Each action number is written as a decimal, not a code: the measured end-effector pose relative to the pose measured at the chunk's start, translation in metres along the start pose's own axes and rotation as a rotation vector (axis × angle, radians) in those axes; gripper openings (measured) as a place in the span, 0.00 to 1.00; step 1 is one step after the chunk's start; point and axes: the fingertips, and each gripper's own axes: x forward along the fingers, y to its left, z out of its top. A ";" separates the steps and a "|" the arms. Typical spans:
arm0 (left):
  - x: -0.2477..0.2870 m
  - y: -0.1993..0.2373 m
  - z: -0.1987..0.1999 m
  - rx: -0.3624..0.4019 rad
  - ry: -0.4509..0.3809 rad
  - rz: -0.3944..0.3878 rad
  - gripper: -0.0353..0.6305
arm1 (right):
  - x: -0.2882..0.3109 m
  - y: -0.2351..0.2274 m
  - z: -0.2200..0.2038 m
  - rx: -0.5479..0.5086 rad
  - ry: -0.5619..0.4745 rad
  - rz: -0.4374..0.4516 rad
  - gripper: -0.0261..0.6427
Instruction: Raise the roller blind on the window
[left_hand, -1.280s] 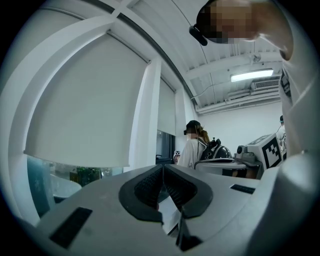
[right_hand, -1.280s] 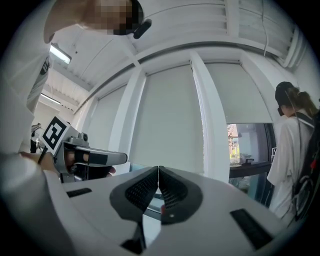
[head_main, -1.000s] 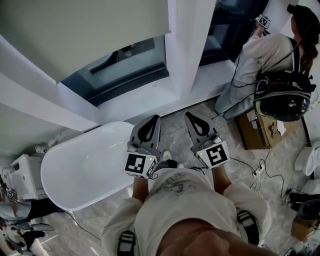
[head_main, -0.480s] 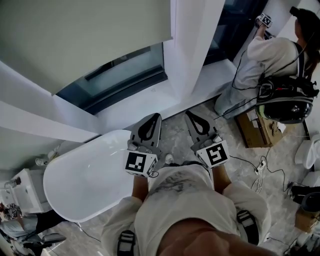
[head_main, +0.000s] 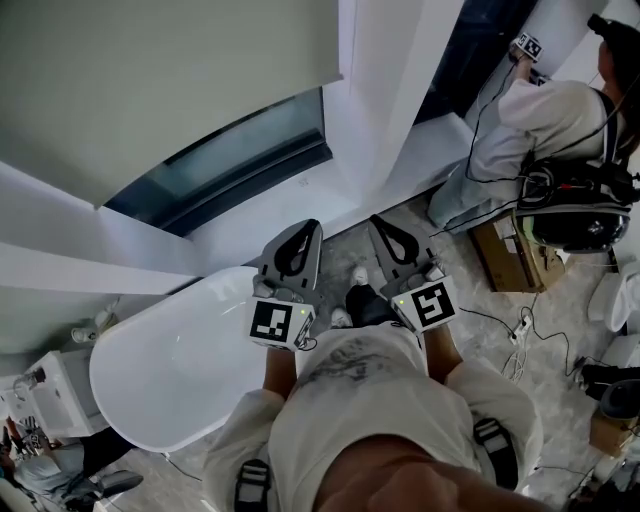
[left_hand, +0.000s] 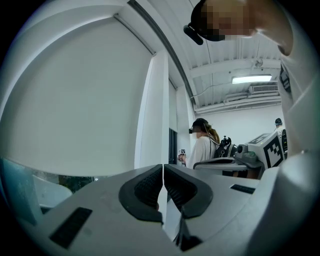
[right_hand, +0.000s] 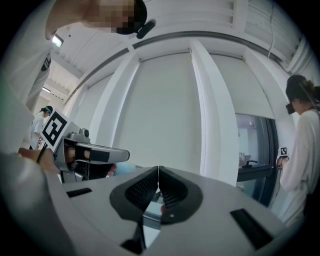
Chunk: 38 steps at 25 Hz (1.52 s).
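Note:
The pale roller blind (head_main: 170, 80) hangs over the window at upper left in the head view, and its lower edge leaves a strip of dark glass (head_main: 230, 160) bare. It also fills the left gripper view as the blind (left_hand: 75, 100) and the middle of the right gripper view as the blind (right_hand: 165, 110). My left gripper (head_main: 304, 230) and right gripper (head_main: 386, 226) are held side by side at waist height, short of the sill and pointing at the window. The left gripper (left_hand: 163, 168) and right gripper (right_hand: 158, 170) both show their jaws pressed together with nothing between them.
A white bathtub (head_main: 170, 370) stands at lower left under the white sill (head_main: 270, 215). A white pillar (head_main: 385, 90) splits the windows. Another person (head_main: 545, 110) works at the right window. A cardboard box (head_main: 510, 262) and cables (head_main: 515, 335) lie on the floor to the right.
The view has shifted toward the window and the tub sits lower in frame. A shoe now shows between the grippers. Both grippers stay shut and side by side.

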 end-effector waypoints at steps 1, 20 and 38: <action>0.004 0.003 0.000 0.000 -0.001 0.002 0.07 | 0.004 -0.003 0.000 0.001 -0.004 0.002 0.13; 0.103 0.048 -0.013 0.019 0.035 0.059 0.07 | 0.079 -0.083 -0.014 0.037 -0.017 0.073 0.13; 0.166 0.079 -0.011 0.031 0.034 0.060 0.07 | 0.125 -0.130 -0.009 0.052 -0.050 0.103 0.13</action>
